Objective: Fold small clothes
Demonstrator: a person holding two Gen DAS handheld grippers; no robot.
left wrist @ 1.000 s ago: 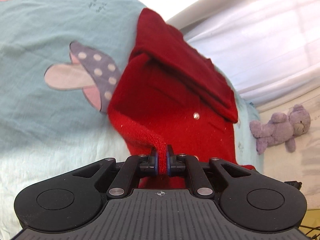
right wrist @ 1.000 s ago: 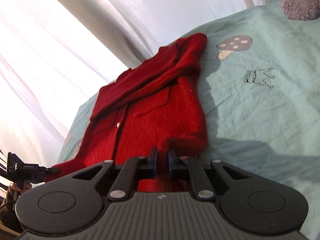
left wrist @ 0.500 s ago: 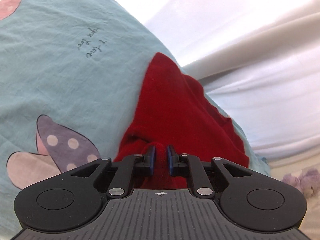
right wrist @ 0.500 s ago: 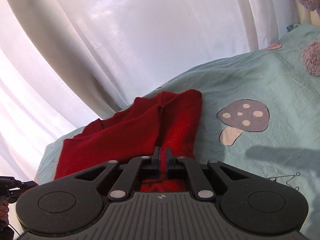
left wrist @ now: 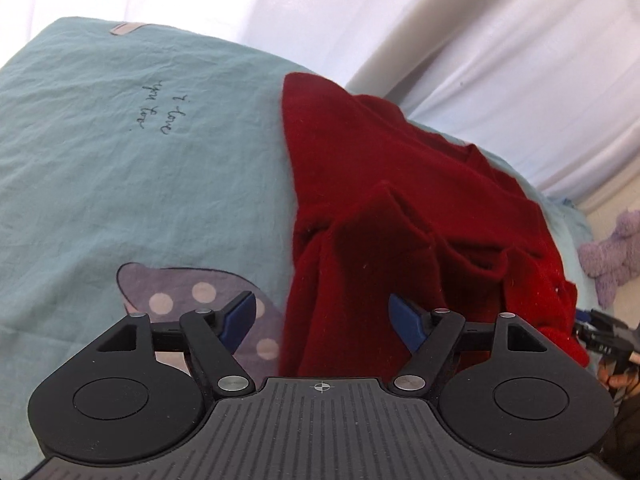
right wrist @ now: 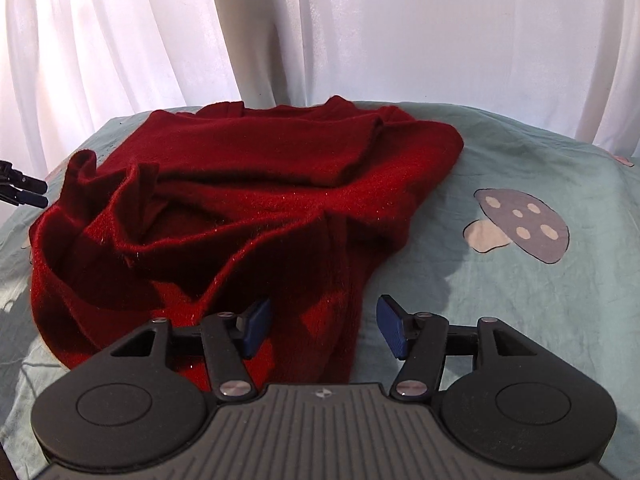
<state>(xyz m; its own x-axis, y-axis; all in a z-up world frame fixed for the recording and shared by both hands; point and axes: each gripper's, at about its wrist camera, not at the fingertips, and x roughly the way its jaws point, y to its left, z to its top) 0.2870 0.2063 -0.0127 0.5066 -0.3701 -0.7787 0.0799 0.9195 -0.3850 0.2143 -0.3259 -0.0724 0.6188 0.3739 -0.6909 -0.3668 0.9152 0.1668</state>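
Observation:
A small red knit cardigan (left wrist: 384, 208) lies folded over on itself on the pale green bedsheet (left wrist: 120, 184), its near edge rumpled. My left gripper (left wrist: 323, 319) hovers at that near edge; its jaws are opening, with red fabric lying between them but the blue pads (left wrist: 240, 316) not pressing on it. In the right wrist view the same cardigan (right wrist: 248, 184) spreads across the sheet. My right gripper (right wrist: 324, 326) is over its near right edge, jaws opening too, cloth below the gap and no pad touching it.
White curtains (right wrist: 360, 28) hang behind the bed. Mushroom prints (right wrist: 520, 220) and handwriting (left wrist: 160, 110) mark the sheet. A purple plush toy (left wrist: 612, 256) lies at the right. My right gripper's tip (left wrist: 600, 336) and a hand show at the left wrist view's right edge.
Both grippers carried the cardigan's near edge forward over the garment, then let go of it. Their jaws went from shut on the fabric to wide apart.

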